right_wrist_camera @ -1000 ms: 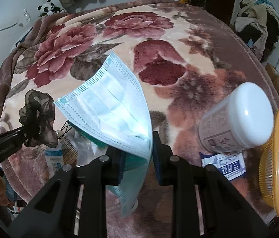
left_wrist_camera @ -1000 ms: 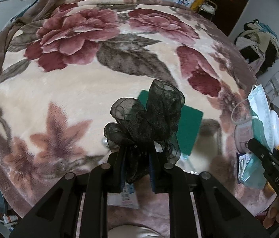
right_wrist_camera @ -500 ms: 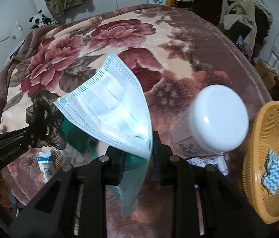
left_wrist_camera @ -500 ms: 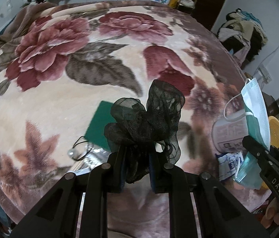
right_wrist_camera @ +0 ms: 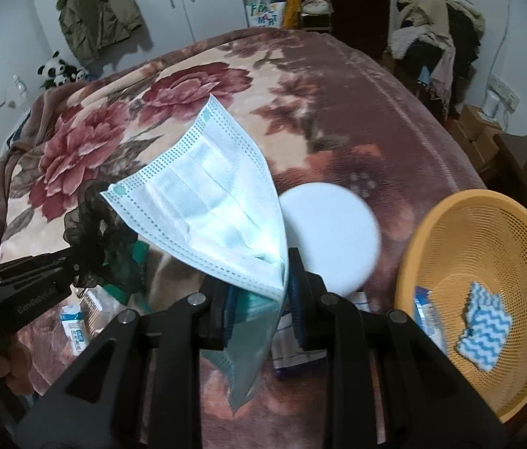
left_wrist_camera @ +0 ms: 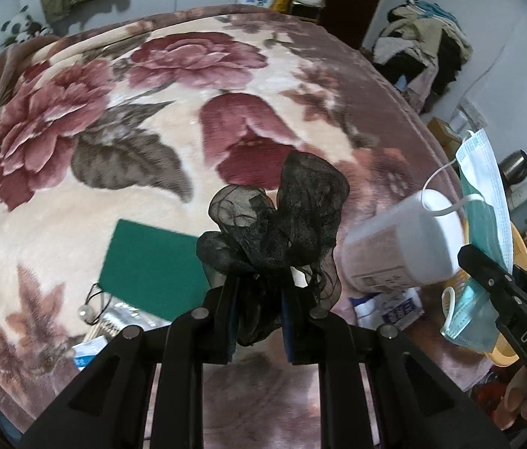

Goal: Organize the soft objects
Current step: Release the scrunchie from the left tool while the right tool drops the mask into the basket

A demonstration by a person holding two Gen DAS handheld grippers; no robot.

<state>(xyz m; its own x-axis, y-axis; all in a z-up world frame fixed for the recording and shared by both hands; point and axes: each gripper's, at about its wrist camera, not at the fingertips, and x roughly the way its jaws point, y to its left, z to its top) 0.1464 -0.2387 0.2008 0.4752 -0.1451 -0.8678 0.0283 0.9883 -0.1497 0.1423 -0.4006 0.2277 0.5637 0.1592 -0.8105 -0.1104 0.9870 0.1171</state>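
My left gripper point(left_wrist_camera: 258, 284) is shut on a black gauze scrunchie point(left_wrist_camera: 282, 220), held above the flowered blanket point(left_wrist_camera: 132, 131). In the right wrist view the same scrunchie point(right_wrist_camera: 95, 232) shows at the left, in the left gripper point(right_wrist_camera: 76, 265). My right gripper point(right_wrist_camera: 259, 284) is shut on a light blue face mask point(right_wrist_camera: 211, 209), which fans up and left and hangs down below the fingers. From the left wrist view the mask point(left_wrist_camera: 484, 202) hangs at the right in the right gripper point(left_wrist_camera: 488, 262). An orange mesh basket point(right_wrist_camera: 462, 224) at the right holds a blue zigzag cloth point(right_wrist_camera: 482, 329).
A white-lidded jar point(right_wrist_camera: 329, 235) stands beside the basket, with a tissue packet point(left_wrist_camera: 390, 305) at its foot. A green pad point(left_wrist_camera: 151, 262), a pearl hair tie point(left_wrist_camera: 85, 312) and small packets point(right_wrist_camera: 74, 327) lie on the blanket's near left. Clothes are piled on a chair point(right_wrist_camera: 435, 30) far right.
Both grippers have carried their loads rightward and a little up. The jar and orange basket have come closer into view; the green pad has slid to the left.
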